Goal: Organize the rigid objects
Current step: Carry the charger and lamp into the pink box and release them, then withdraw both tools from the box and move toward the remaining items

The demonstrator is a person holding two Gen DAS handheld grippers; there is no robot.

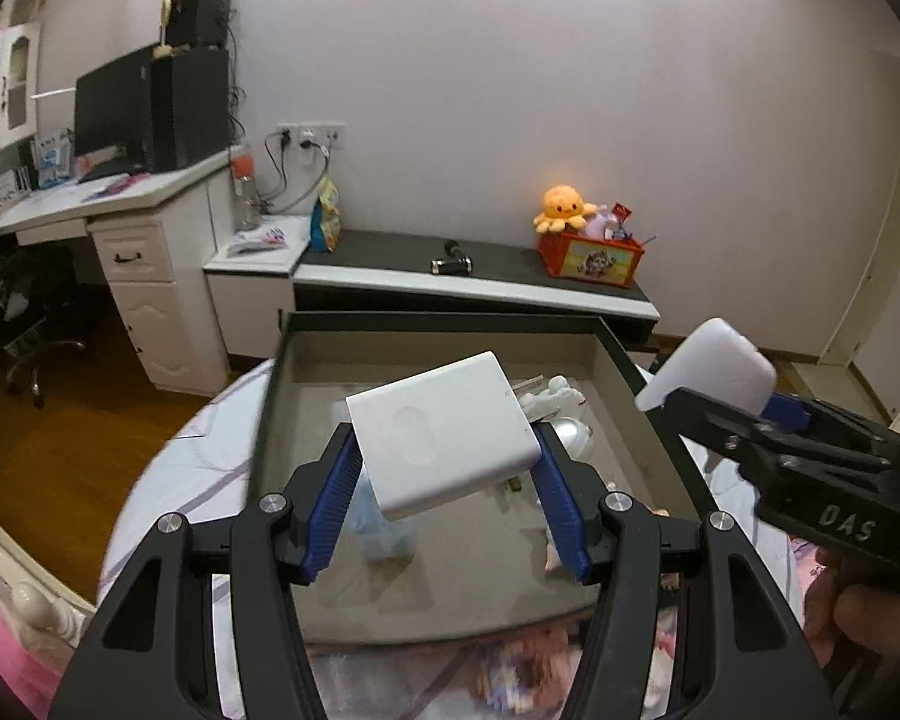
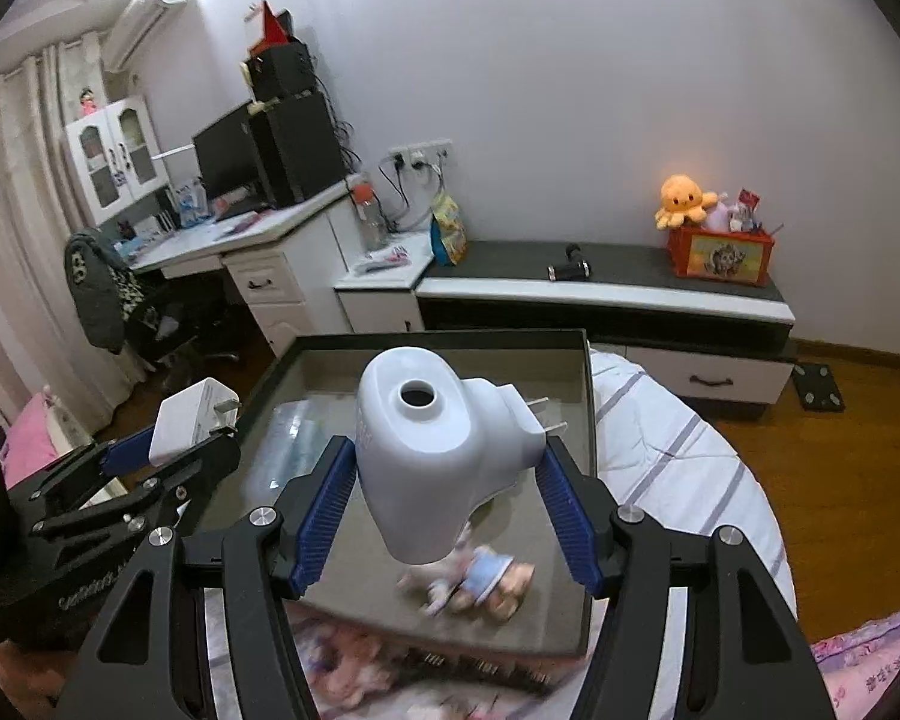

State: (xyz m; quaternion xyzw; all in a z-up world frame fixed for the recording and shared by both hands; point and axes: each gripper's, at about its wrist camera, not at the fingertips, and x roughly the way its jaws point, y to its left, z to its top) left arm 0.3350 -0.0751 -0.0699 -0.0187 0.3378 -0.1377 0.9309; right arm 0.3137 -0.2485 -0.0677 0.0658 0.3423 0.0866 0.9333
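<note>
**Both grippers hold white plug-in devices above the tray**

The white square charger [image 1: 444,429] sits clamped between the 2 blue pads [image 1: 333,501] of the left gripper [image 1: 447,468], tilted, 1 corner pointing down toward the camera. Its flat face has a shallow oval dent. In the right wrist view the same charger [image 2: 189,420] shows metal prongs on its far side.

The white plug-in device [image 2: 444,456] with a round hole on top is clamped in the right gripper [image 2: 447,477], pads pressing its 2 sides, 2 metal prongs sticking out to the right. In the left wrist view it [image 1: 711,369] pokes out past the right gripper's [image 1: 714,402] fingers, upper right of the charger, apart from it.

Both items hang above a dark-rimmed shallow tray [image 1: 450,319] with a grey floor, not touching it. The tray rests on a bed with a striped white cover [image 2: 660,432]. In the tray: a small doll [image 2: 480,582], blurred, plus some clear plastic and small white bits too blurred to identify.

A hand [image 1: 852,600] grips the right gripper's handle at the right edge.

Behind: a low dark-topped cabinet [image 2: 618,267] with an orange octopus plush [image 2: 684,195] on a red box [image 2: 723,255], and a white desk [image 2: 252,231] with a monitor [image 2: 225,153].
</note>
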